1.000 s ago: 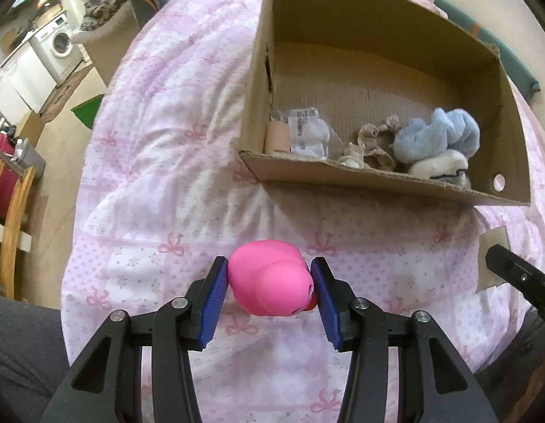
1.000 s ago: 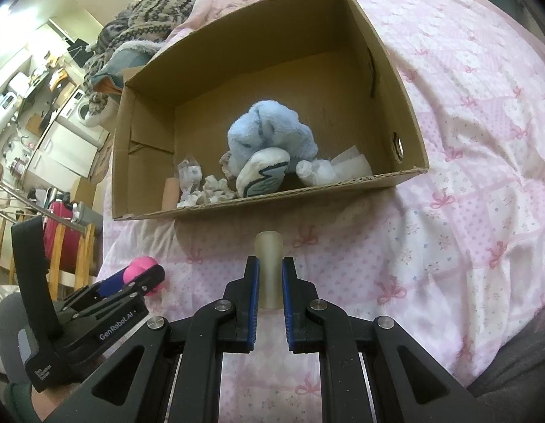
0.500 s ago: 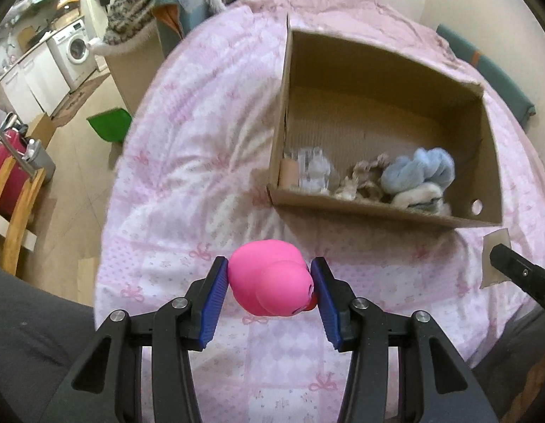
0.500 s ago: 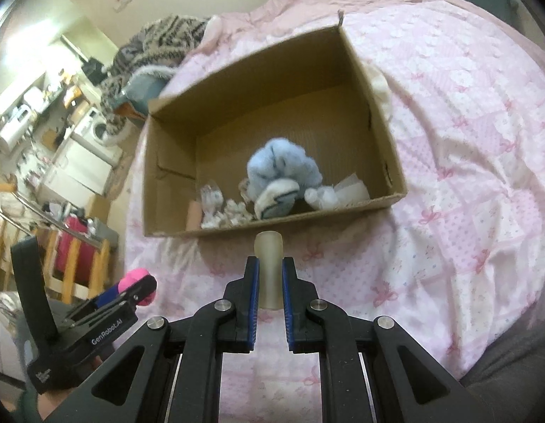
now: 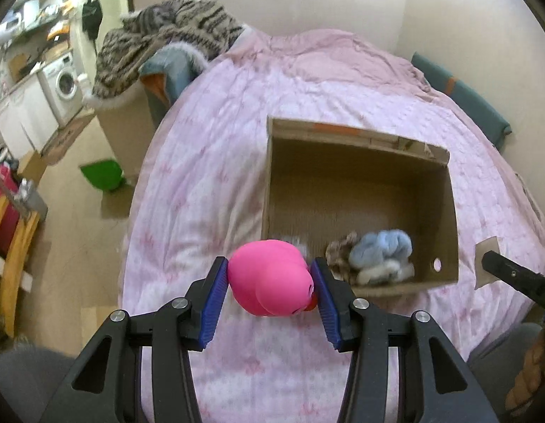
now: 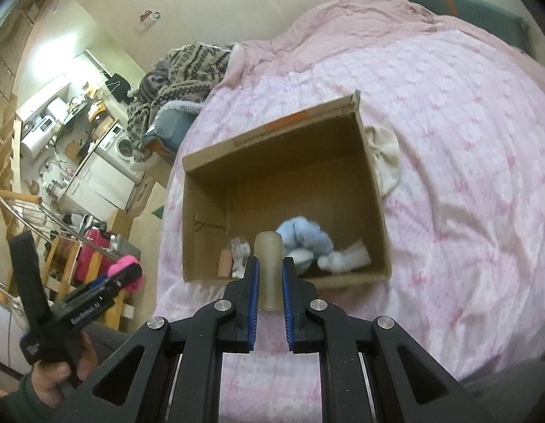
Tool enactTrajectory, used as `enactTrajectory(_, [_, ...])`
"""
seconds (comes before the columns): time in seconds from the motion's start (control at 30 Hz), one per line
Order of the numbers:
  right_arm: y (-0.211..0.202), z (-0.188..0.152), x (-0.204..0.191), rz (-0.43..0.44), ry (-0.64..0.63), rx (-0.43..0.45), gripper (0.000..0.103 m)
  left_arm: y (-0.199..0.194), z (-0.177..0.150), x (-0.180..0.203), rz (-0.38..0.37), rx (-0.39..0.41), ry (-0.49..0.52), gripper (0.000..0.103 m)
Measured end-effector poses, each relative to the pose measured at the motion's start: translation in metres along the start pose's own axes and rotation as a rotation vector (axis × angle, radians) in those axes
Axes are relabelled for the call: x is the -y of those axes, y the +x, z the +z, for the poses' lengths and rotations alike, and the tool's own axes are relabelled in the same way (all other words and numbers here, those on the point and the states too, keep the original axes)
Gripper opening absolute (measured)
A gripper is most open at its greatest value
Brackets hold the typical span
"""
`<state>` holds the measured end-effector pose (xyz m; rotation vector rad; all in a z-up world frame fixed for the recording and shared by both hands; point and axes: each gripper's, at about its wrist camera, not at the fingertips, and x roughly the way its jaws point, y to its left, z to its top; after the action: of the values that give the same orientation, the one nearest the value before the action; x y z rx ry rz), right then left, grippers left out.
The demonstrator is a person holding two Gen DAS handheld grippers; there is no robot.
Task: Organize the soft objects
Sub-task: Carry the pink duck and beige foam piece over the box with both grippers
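1. Two grippers are up over the pink bedspread (image 5: 209,183). The left gripper (image 5: 270,282) has its jaws clamped on one pink rubber duck (image 5: 270,283).
2. The right gripper (image 6: 268,282) pinches one pale translucent cylinder (image 6: 268,268).
3. One open cardboard box (image 6: 374,190) sits on the bed ahead of both.
4. Inside it: one blue plush toy (image 5: 381,248), plus several small blurred items I can't count.

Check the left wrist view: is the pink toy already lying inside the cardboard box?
No, the pink toy is clamped between the blue pads of the left hand-held gripper, short of the cardboard box.
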<state>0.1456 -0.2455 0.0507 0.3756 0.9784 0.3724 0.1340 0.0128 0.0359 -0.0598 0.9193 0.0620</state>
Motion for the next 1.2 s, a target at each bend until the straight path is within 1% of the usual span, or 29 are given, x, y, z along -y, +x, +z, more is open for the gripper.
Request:
enactTrajectory(0.07, [0.006, 0.006, 0.000, -0.008, -0.011, 0.006, 0.014, 0.006, 0.010, 0.003, -0.002, 0.012, 0.012, 0.044])
enactTrajectory(0.17, [0.020, 0.017, 0.004, -0.031, -0.020, 0.016, 0.014, 0.019, 0.020, 0.006, -0.002, 0.009, 0.021, 0.044])
enactTrajectory(0.27, [0.032, 0.024, 0.015, -0.061, -0.017, 0.016, 0.014, 0.033, 0.028, 0.009, -0.013, -0.006, 0.033, 0.044])
enactTrajectory(0.4, [0.047, 0.030, 0.033, -0.084, -0.004, 0.017, 0.014, 0.056, 0.034, 0.016, -0.004, 0.005, 0.076, 0.044])
enactTrajectory(0.47, [0.053, 0.028, 0.040, -0.093, 0.009, 0.013, 0.014, 0.067, 0.034, 0.017, -0.007, 0.002, 0.082, 0.044])
enactTrajectory(0.57, [0.064, 0.024, 0.049, -0.102, 0.041, -0.014, 0.014, 0.083, 0.033, 0.016, -0.024, 0.006, 0.056, 0.044])
enactTrajectory(0.67, [0.069, 0.024, 0.050, -0.129, 0.021, -0.019, 0.014, 0.101, 0.027, 0.014, -0.034, -0.027, 0.038, 0.044])
enactTrajectory(0.73, [0.072, 0.024, 0.050, -0.135, 0.018, -0.021, 0.014, 0.108, 0.025, 0.016, -0.031, -0.030, 0.044, 0.044])
enactTrajectory(0.87, [0.080, 0.023, 0.052, -0.149, 0.026, -0.041, 0.014, 0.108, 0.021, 0.024, -0.003, 0.013, 0.089, 0.044])
enactTrajectory(0.9, [0.083, 0.023, 0.052, -0.150, 0.025, -0.046, 0.014, 0.107, 0.021, 0.024, -0.007, 0.022, 0.091, 0.044])
enactTrajectory(0.97, [0.086, 0.023, 0.050, -0.155, 0.015, -0.054, 0.014, 0.105, 0.023, 0.024, -0.038, 0.025, 0.080, 0.044])
enactTrajectory(1.0, [0.088, 0.023, 0.049, -0.158, 0.007, -0.056, 0.014, 0.102, 0.023, 0.024, -0.038, 0.036, 0.081, 0.044])
enactTrajectory(1.07, [0.088, 0.022, 0.048, -0.161, -0.003, -0.060, 0.014, 0.095, 0.025, 0.029, -0.032, 0.074, 0.107, 0.044])
enactTrajectory(1.1, [0.089, 0.021, 0.047, -0.162, -0.005, -0.060, 0.014, 0.092, 0.025, 0.033, -0.042, 0.085, 0.123, 0.044])
enactTrajectory(1.2, [0.091, 0.021, 0.048, -0.166, -0.006, -0.066, 0.014, 0.092, 0.024, 0.042, -0.073, 0.080, 0.155, 0.044])
